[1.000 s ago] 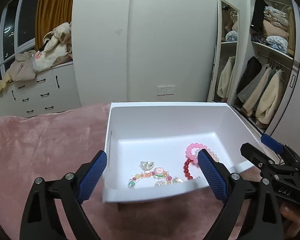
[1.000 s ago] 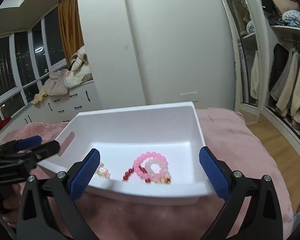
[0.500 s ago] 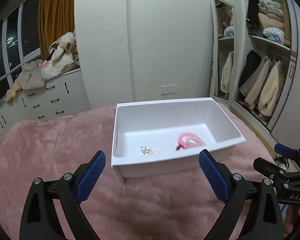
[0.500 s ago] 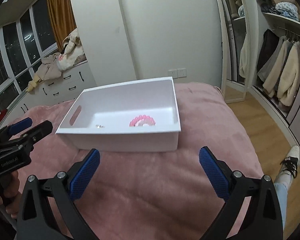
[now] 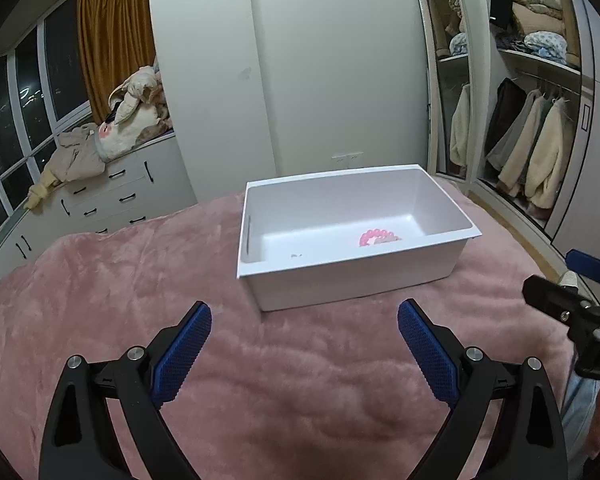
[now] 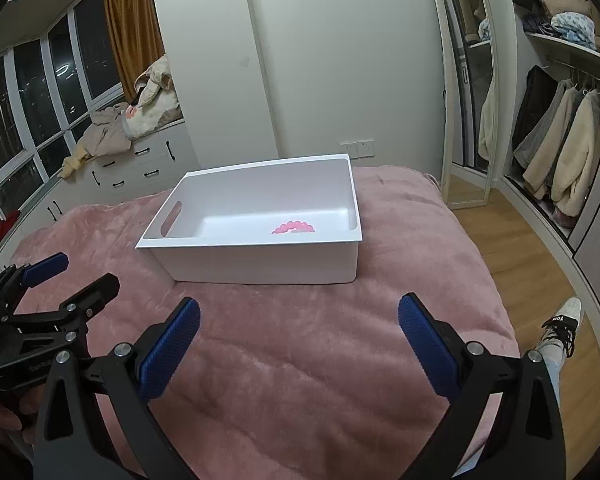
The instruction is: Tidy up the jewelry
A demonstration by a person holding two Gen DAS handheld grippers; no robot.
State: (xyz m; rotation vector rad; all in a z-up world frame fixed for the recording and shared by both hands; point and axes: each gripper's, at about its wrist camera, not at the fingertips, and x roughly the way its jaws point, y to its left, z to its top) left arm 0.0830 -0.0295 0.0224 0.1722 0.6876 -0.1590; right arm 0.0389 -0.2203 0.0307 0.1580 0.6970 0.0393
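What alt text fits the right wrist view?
A white rectangular plastic bin sits on a pink fuzzy blanket, holding a pink beaded bracelet. The open, empty right gripper hovers in front, the left gripper beside it.

White bin (image 5: 352,280) on pink bed (image 5: 300,392)

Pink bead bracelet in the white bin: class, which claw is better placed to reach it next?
Probably the right claw. The pink bead bracelet lies toward the white bin's right end, nearer that claw; the left claw sits further left. Both are open and empty.

White walls (image 5: 340,60), dark windows (image 6: 16,120), ochre curtain (image 5: 112,40), open wardrobe (image 5: 540,128), wooden floor (image 6: 520,256).
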